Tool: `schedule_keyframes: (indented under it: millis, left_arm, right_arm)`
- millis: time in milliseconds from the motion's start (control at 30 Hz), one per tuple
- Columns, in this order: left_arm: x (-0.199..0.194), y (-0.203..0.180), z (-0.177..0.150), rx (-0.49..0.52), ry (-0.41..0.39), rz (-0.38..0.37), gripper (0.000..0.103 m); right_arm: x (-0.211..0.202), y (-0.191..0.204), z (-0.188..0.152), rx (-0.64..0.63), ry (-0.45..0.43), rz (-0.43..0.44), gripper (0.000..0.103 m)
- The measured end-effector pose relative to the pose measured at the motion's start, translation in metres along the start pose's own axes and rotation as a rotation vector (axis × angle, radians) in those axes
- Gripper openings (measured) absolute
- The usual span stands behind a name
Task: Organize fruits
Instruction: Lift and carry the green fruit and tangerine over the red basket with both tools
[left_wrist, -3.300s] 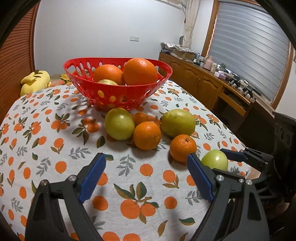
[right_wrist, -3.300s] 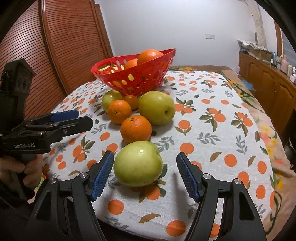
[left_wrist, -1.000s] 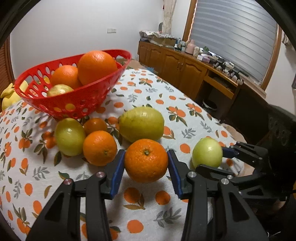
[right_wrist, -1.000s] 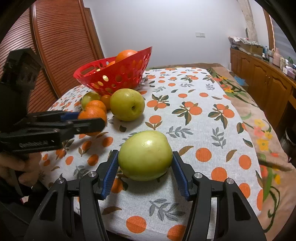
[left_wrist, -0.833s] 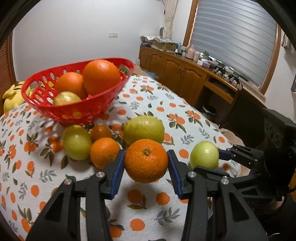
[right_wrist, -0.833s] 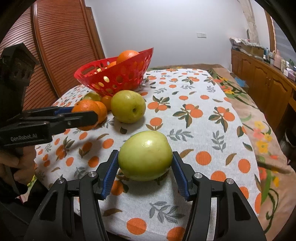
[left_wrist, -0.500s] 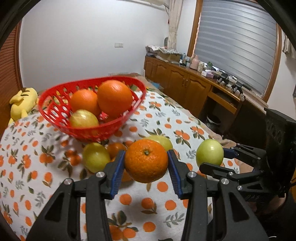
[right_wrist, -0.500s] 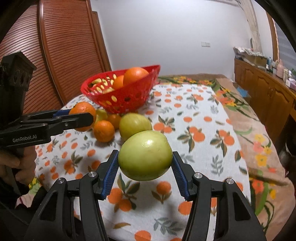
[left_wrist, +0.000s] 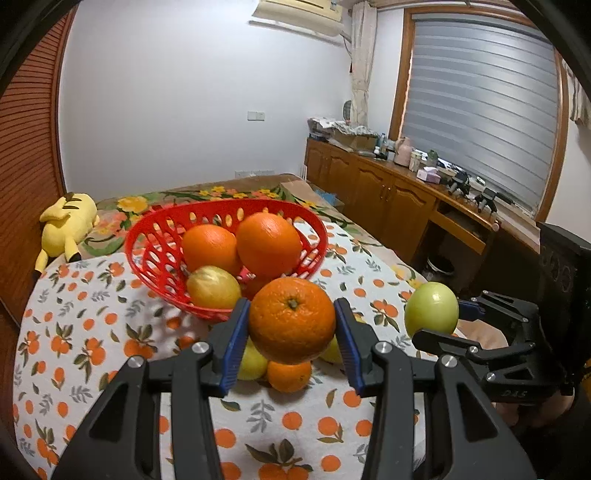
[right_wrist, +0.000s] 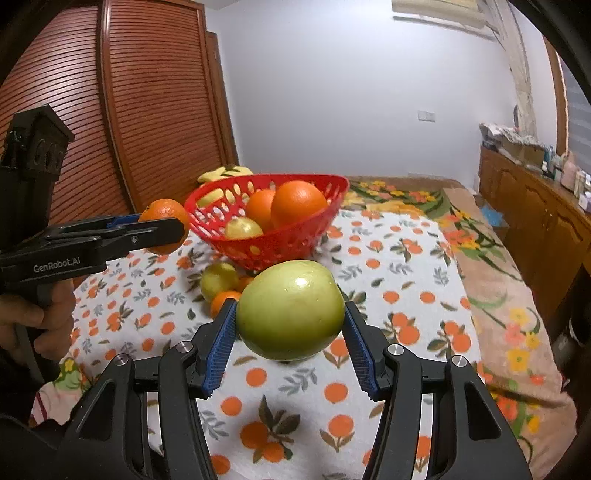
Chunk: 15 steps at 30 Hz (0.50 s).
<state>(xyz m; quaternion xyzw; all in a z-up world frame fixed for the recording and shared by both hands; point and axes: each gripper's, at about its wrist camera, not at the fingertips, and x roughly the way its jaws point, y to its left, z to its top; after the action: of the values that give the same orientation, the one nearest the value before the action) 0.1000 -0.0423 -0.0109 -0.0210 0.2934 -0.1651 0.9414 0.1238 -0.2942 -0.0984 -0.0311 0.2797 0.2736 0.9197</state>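
My left gripper (left_wrist: 291, 334) is shut on an orange (left_wrist: 291, 319) and holds it in the air in front of the red basket (left_wrist: 155, 258). My right gripper (right_wrist: 290, 334) is shut on a green apple (right_wrist: 290, 308), also lifted above the table. The apple shows in the left wrist view (left_wrist: 431, 308), the held orange in the right wrist view (right_wrist: 164, 218). The basket (right_wrist: 295, 236) holds two large oranges (left_wrist: 267, 243) and a yellowish fruit (left_wrist: 212, 286). Loose fruits (right_wrist: 218, 277) lie on the cloth below, partly hidden.
The table has an orange-print cloth (left_wrist: 92, 332). A yellow plush toy (left_wrist: 68, 225) lies behind the basket at the left. Wooden cabinets (left_wrist: 388, 206) with clutter stand at the right. A slatted wooden door (right_wrist: 147, 110) is at the left.
Both grippers have risen from the table with their fruits. The basket now sits lower in both views and its inside shows.
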Motion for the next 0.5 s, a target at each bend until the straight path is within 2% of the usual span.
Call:
schedule_keyframes:
  millis: [500]
  left_arm:
    - [-0.007,0.018,0.009,-0.014,-0.029,0.033,0.044]
  right_arm:
    - [0.014,0.017,0.034,-0.057,-0.014,0.026,0.058]
